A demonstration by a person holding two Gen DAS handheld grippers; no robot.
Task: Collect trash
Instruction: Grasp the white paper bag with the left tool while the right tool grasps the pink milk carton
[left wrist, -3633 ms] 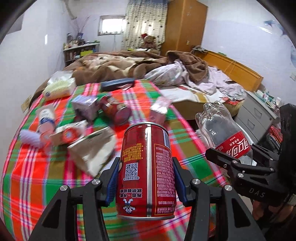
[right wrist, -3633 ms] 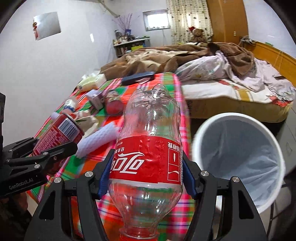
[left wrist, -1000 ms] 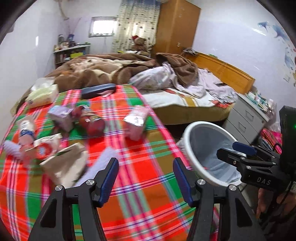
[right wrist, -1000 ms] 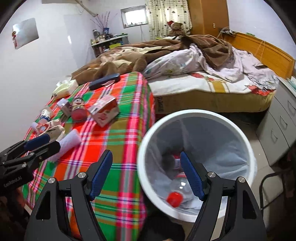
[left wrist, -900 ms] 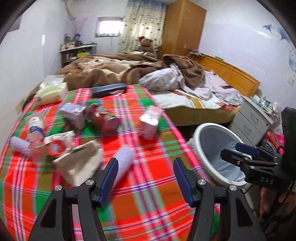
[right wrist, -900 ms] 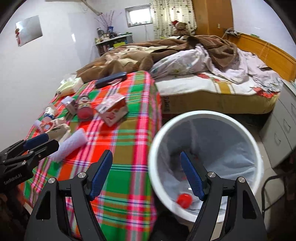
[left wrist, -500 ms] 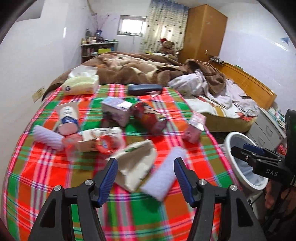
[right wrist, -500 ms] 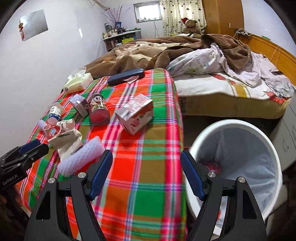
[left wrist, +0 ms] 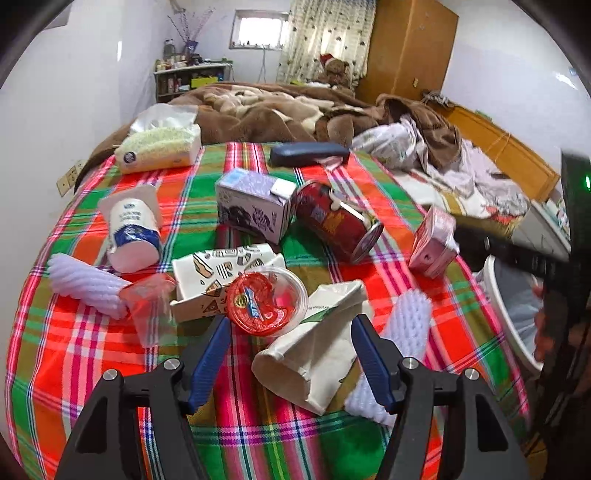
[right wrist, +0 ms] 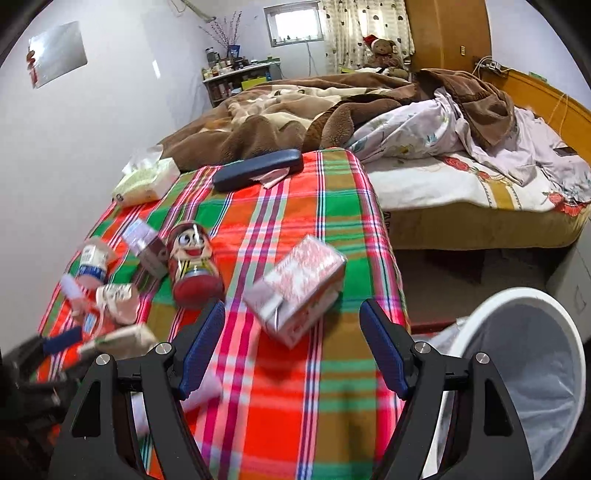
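a bedroom with pale white walls (right wrist: pixel 110 122). a small bright window (left wrist: pixel 258 33) sits at 12 o'clock, patterned curtains (left wrist: pixel 325 37) just to its right, a tall wooden wardrobe (left wrist: pixel 406 48) at 1 o'clock. a cluttered shelf unit (right wrist: pixel 240 79) stands against the far wall at 11 o'clock. the bed (right wrist: pixel 461 184), heaped with a brown blanket (right wrist: pixel 295 110) and pale sheets, fills the middle; its wooden headboard (right wrist: pixel 546 99) runs along 2 o'clock. a teddy bear (right wrist: pixel 382 50) sits near the curtains.
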